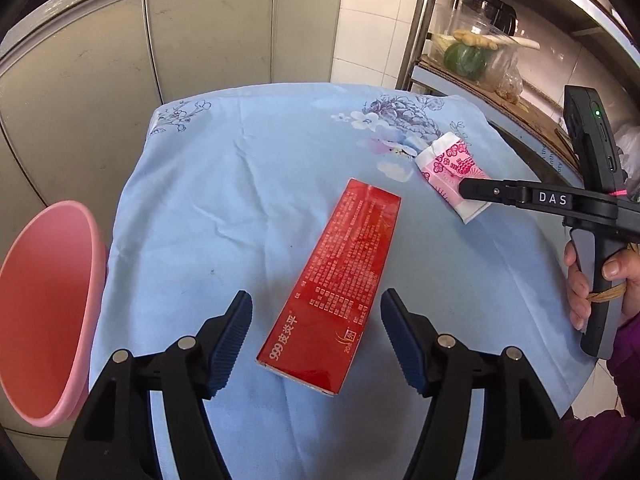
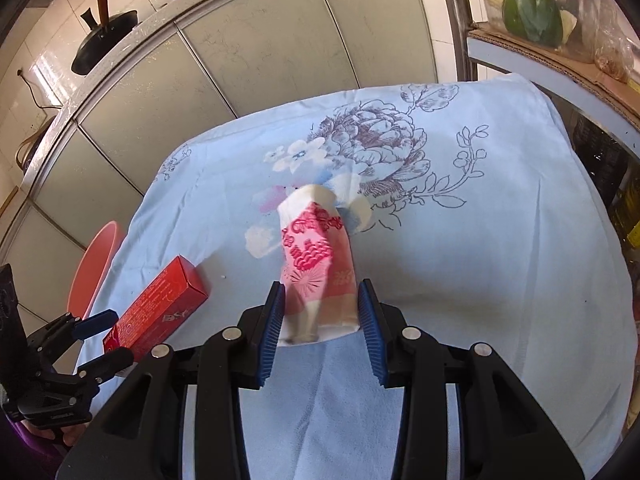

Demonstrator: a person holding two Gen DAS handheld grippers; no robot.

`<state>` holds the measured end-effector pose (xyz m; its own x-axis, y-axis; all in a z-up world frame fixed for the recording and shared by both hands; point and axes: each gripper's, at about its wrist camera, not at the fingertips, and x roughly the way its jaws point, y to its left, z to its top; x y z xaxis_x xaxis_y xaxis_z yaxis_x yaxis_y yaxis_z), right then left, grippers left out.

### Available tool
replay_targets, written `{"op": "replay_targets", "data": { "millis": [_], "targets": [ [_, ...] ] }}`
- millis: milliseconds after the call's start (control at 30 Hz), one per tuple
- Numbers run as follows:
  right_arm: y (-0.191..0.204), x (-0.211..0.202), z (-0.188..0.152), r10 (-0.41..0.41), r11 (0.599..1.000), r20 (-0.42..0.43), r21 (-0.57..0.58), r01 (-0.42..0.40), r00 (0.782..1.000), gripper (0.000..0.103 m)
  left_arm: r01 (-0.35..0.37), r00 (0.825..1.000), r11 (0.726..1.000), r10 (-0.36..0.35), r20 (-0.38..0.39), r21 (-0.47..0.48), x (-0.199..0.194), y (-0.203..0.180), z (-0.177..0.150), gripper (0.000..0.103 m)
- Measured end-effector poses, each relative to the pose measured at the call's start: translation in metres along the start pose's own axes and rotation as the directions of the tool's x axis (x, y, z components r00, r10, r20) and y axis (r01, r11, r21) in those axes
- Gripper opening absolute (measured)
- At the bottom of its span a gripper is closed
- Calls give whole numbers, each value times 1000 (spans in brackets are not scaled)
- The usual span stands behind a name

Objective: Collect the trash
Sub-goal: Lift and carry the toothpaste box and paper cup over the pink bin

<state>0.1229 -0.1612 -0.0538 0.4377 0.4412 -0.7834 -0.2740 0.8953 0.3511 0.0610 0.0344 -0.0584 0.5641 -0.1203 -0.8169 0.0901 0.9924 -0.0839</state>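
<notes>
The left gripper [image 1: 316, 340], jaws spread wide, is poised astride a long glossy red cardboard box [image 1: 332, 284] lying free on the pale blue floral cloth [image 1: 224, 184]. A crumpled pink-and-white paper packet [image 2: 316, 264] is framed between the right gripper [image 2: 322, 332]'s blue pads; actual contact cannot be told. A pink plastic bin [image 1: 44, 316] is kept at the table's edge, presumably for both.

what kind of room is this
Most likely a home kitchen. Black pans sit on a counter above grey cabinet doors, the walls are white tile, and a metal shelf holds a green squash. The work surface is a table under a blue floral cloth.
</notes>
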Motion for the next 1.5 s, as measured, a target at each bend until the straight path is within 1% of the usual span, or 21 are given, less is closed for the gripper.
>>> {"op": "replay_targets", "data": {
  "millis": [267, 333, 467, 567, 700, 900, 1100, 1267, 1500],
  "targets": [
    [9, 0, -6, 19, 999, -11, -30, -19, 1000, 39, -3, 1000, 1000, 4, -4, 18, 6, -7, 3, 65],
    [10, -2, -8, 20, 999, -10, -36, -20, 1000, 39, -2, 1000, 1000, 2, -7, 13, 7, -8, 2, 62],
    [13, -5, -14, 31, 999, -12, -44, -31, 999, 38, 3, 1000, 1000, -3, -13, 6, 7, -9, -2, 52],
    [16, -8, -17, 35, 998, -11, -48, -35, 999, 37, 9, 1000, 1000, -9, -8, 2, 5, -10, -7, 48],
    [19, -16, -20, 41, 998, 11, -52, -41, 999, 36, 28, 1000, 1000, -28, 7, -6, 1, -10, -12, 42],
    [25, -23, -25, 52, 997, 24, -64, -50, 998, 34, 30, 998, 999, -29, 58, -31, -13, -9, -19, 41],
    [35, -30, -29, 69, 995, 35, -78, -66, 997, 34, 37, 992, 996, -27, 124, -77, -34, -4, -25, 41],
    [51, -36, -31, 84, 990, 52, -122, -77, 995, 34, 35, 987, 993, -18, 157, -109, -48, 0, -31, 41],
    [71, -36, -34, 109, 981, 45, -166, -100, 993, 34, 15, 981, 988, 15, 192, -152, -63, 5, -37, 41]
  ]
}}
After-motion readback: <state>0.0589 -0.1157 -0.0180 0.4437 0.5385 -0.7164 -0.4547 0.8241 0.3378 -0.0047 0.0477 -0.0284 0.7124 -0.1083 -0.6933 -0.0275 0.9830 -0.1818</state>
